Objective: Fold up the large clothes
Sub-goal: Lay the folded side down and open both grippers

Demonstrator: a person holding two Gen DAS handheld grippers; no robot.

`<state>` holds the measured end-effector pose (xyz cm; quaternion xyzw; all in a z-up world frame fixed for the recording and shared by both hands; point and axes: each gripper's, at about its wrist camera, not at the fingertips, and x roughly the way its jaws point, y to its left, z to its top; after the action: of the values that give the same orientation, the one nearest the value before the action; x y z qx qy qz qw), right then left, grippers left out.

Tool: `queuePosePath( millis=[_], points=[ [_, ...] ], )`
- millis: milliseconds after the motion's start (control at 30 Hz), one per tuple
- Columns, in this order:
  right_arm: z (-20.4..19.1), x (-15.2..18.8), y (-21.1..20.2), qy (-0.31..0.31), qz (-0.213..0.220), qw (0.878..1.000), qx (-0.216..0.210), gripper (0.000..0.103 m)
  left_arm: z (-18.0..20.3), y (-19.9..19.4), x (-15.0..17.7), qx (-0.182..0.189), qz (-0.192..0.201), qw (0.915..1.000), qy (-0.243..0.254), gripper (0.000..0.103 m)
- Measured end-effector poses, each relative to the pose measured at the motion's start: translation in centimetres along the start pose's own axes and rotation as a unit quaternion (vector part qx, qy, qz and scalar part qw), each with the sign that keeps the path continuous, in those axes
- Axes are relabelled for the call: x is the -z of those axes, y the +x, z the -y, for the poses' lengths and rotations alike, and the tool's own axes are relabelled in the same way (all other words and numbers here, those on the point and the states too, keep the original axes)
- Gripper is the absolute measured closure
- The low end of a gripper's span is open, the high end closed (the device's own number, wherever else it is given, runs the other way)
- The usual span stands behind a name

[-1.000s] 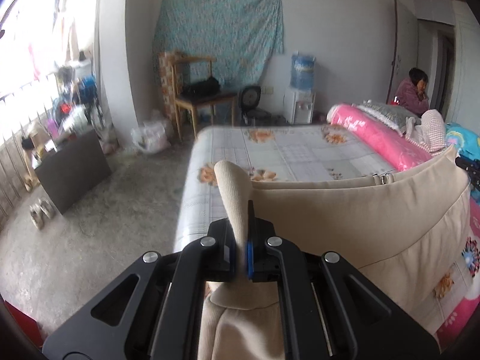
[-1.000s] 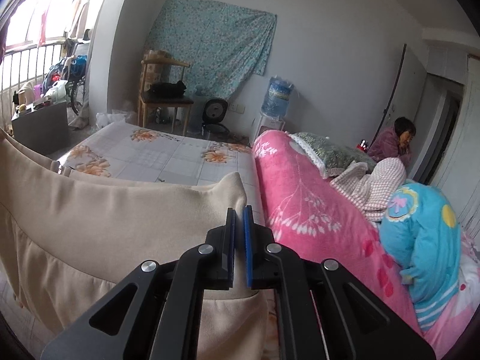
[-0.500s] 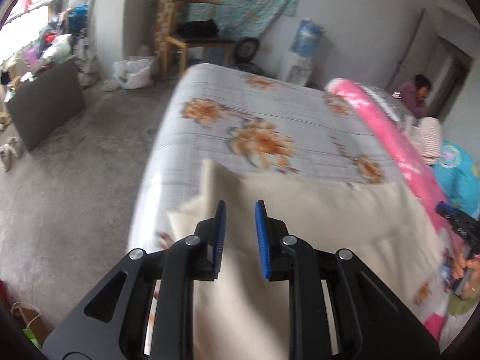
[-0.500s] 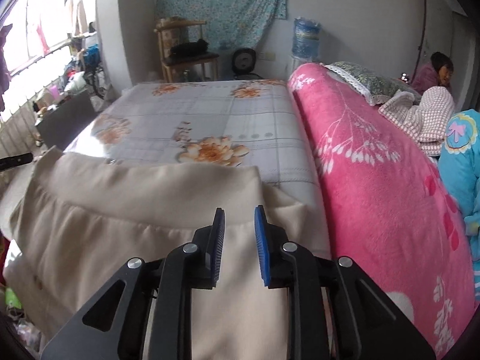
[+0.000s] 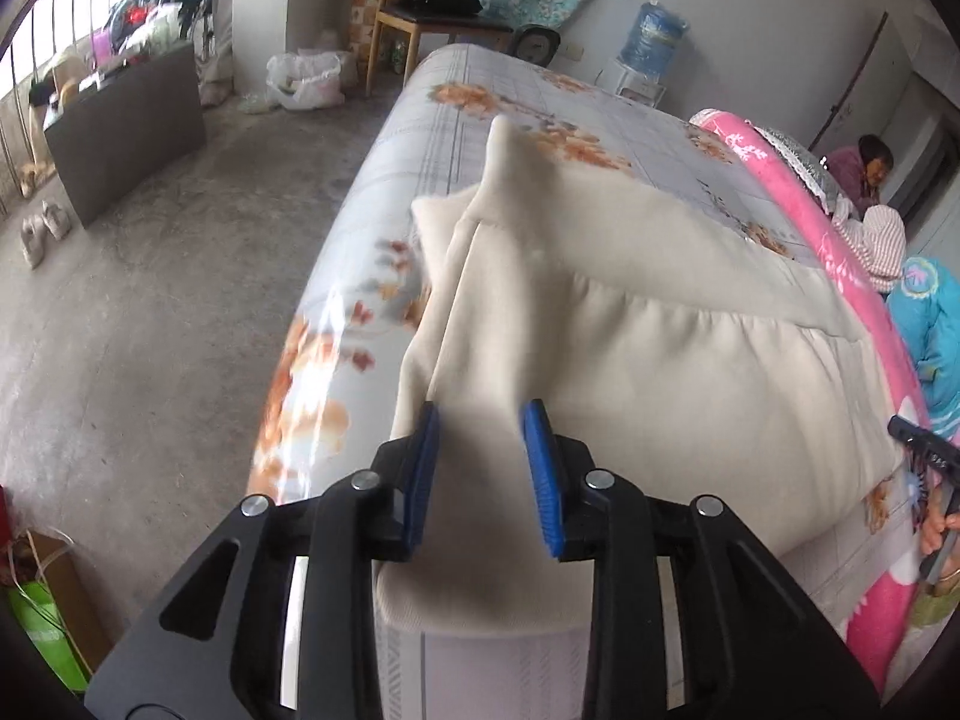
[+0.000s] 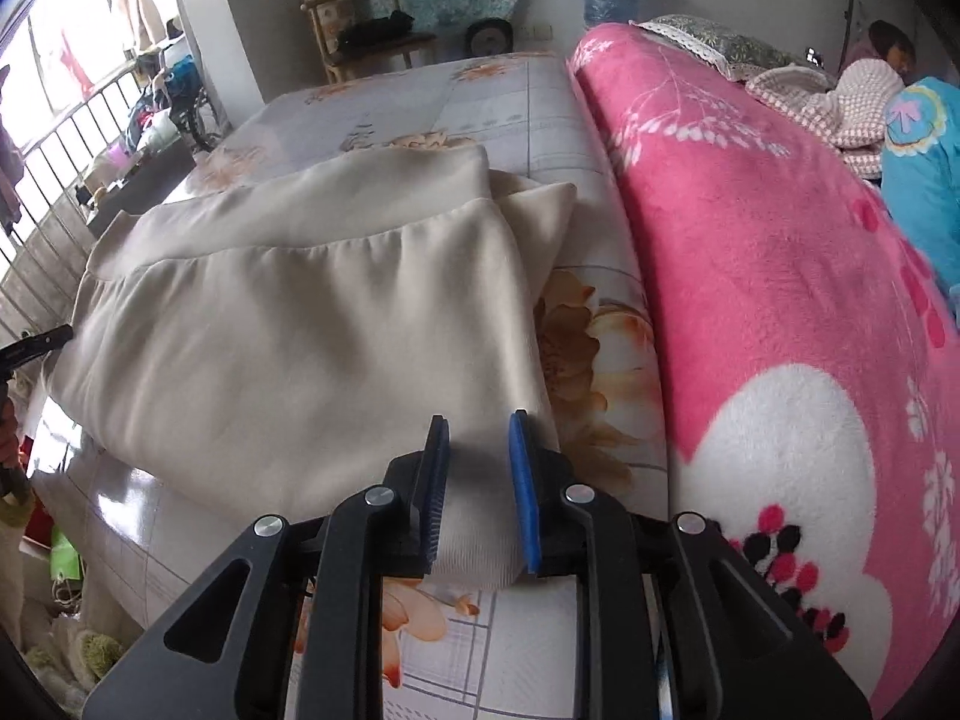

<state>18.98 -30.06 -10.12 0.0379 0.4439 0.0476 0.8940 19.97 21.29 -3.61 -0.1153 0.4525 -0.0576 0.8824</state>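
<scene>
On the bed: beige garment (image 5: 660,360) lies folded on the floral sheet (image 5: 372,228).
Left gripper (image 5: 482,444): jaws opening, cloth between, unpinched.
Right gripper (image 6: 478,459): jaws apart, holding nothing.

A folded garment (image 6: 288,324) lies across the near end of the bed (image 6: 516,114). The blanket (image 6: 780,276) runs along the bed's right side, touching it, with a pillow (image 6: 714,45) at its far end. Beyond the bed's far end stand a chair (image 5: 426,18), a fan (image 5: 534,45) and a water dispenser (image 5: 651,54). Left of the bed, on the floor (image 5: 162,276), sits a cabinet (image 5: 126,126).
</scene>
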Motion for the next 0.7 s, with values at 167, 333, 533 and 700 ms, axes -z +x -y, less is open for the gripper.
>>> queuePosePath(
  millis=[167,333,533,700],
  points=[
    [-1.7,0.1,-2.6,-0.022,0.033,0.999,0.035,0.082,0.2,-2.1,1.0,0.004,0.026,0.9996,0.010,0.075],
    [-3.3,0.2,-1.9,-0.071,0.020,0.997,0.035,0.082,0.9,-0.8,2.0,-0.046,-0.001,0.9984,0.034,0.075],
    [-2.1,1.3,-1.7,-0.067,0.000,0.993,0.096,0.080,-0.5,-2.1,2.5,-0.106,0.003,0.9937,0.035,0.084],
    [-2.5,1.2,-3.2,-0.051,0.009,0.990,0.127,0.080,0.3,-4.9,2.3,-0.114,0.047,0.9909,0.054,0.081]
  ],
)
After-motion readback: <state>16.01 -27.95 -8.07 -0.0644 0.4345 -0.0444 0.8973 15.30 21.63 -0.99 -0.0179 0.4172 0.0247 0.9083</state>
